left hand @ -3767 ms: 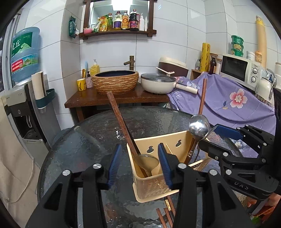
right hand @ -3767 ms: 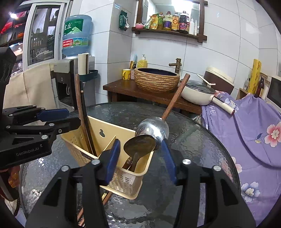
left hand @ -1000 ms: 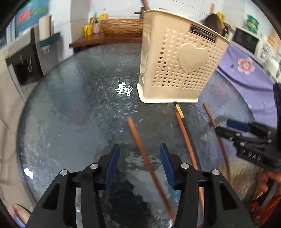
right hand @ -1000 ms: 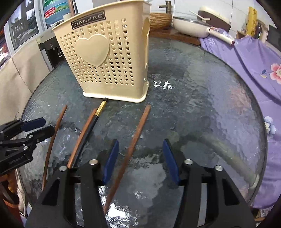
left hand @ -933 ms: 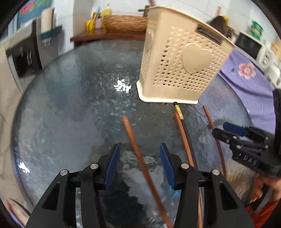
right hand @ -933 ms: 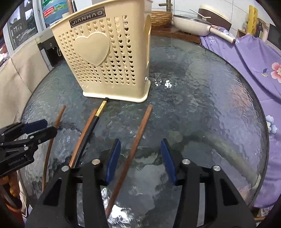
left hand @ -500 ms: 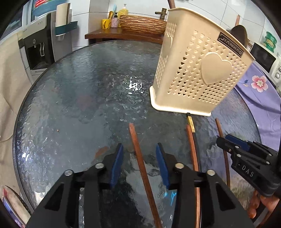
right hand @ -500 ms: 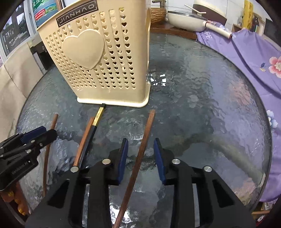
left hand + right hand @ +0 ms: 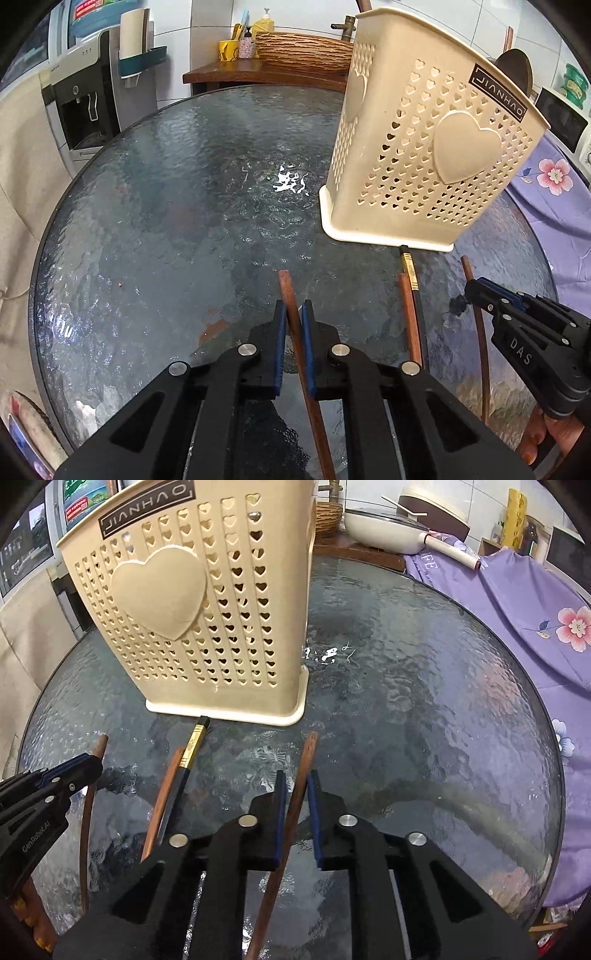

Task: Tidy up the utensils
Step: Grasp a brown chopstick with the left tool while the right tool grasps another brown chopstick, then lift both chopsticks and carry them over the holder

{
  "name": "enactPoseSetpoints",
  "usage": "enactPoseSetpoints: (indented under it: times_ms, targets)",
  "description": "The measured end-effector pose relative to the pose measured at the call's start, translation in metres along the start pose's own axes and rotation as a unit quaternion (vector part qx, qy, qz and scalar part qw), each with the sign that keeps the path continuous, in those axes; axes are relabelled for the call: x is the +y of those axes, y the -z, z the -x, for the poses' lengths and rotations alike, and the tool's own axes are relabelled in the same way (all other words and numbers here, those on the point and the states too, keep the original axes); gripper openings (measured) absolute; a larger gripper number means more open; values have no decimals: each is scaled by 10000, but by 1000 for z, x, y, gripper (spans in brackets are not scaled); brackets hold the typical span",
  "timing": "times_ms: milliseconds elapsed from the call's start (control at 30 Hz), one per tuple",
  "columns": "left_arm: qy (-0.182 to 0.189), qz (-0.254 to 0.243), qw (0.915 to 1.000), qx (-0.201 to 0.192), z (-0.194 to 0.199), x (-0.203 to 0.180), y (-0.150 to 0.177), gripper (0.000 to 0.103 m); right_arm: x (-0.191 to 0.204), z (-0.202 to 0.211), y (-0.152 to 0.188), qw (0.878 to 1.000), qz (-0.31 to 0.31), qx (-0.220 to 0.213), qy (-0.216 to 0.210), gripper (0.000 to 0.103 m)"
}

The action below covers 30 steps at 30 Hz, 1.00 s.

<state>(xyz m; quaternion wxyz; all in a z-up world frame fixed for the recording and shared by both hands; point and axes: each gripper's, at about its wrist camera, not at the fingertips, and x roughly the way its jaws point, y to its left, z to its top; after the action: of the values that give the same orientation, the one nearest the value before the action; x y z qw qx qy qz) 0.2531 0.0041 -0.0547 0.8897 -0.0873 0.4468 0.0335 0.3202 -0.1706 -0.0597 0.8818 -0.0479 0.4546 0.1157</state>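
Both grippers, left gripper (image 9: 291,314) and right gripper (image 9: 295,784), have just closed, fingers pinching slim wooden chopsticks (image 9: 295,332) on the rippled glass table (image 9: 166,221).

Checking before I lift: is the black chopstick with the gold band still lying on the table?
Yes, the black chopstick lies flat on the glass table.

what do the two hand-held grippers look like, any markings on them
Both are matte black angular frames with triangular cut-outs, round silver bolt heads and flat blue pads lining the fingers. The left hand-held gripper shows white "GenRobot.AI" lettering on its side in the right wrist view; the right hand-held gripper shows "DAS" in the left wrist view. No cables or sleeves are visible.
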Motion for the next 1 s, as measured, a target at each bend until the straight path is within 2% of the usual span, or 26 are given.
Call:
enactPoseSetpoints:
  times_ms: [367,533,800,1000]
  targets:
    - [-57,-20,10000,-39,-1,-5,2,8,-8,-3,-2,9999,2,-92,-114,8]
    - [85,61,9999,-10,-1,-3,0,8,-10,-3,-1,9997,31,-145,-172,8]
    - [422,124,9990,-43,0,5,-10,7,-21,16,-6,9960,-36,-434,-783,7]
    - [596,-56,9969,-504,36,2,-19,7,-27,44,-10,9894,-67,-769,-1227,7]
